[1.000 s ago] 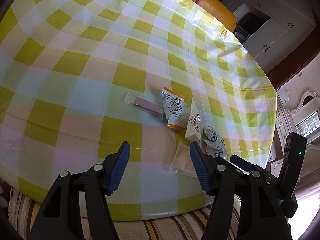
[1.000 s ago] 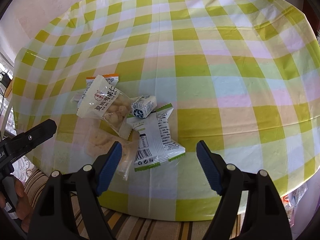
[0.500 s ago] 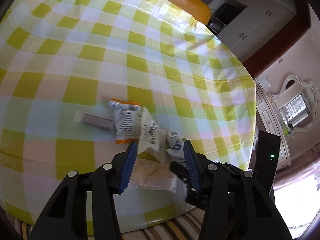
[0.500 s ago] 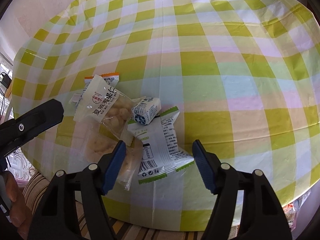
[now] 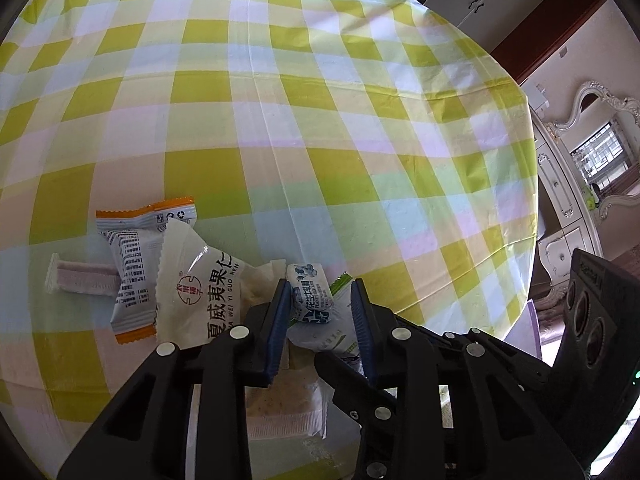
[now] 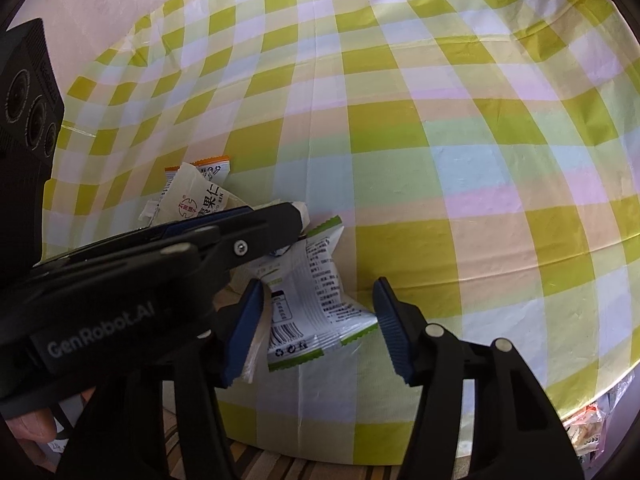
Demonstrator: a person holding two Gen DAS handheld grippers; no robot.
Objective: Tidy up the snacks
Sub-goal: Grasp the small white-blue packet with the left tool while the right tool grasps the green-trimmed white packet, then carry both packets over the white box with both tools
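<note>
Straddling a small blue-and-white candy (image 5: 311, 298), the left gripper (image 5: 320, 300) has just been closing; its blue fingers (image 5: 280, 312) flank the candy on both sides, but from this angle I cannot tell whether the pads are pressing on it yet. The candy lies on top of a green-edged packet (image 6: 308, 300), which serves as the landmark for the little pile near the table's (image 5: 320, 120) front edge. To the left of that packet, in the left wrist view, leans a white nut pouch (image 5: 200, 288) with a red round logo and black characters; further left lies an orange-edged packet (image 5: 132, 264), and beyond that a slim pale bar (image 5: 80, 278). A clear bag (image 5: 280, 408) of pale pieces sits nearer the camera than the green-edged packet, partly under the gripper.

The right gripper (image 6: 316, 320) has also just been closing, with the green-edged packet between its fingers (image 6: 246, 328). The left finger sits at the packet's edge, while the right finger stands clear of it, so nothing is gripped. The left gripper crosses the right wrist view just above that packet. A checked yellow-green cloth (image 6: 440, 120) covers the table.
</note>
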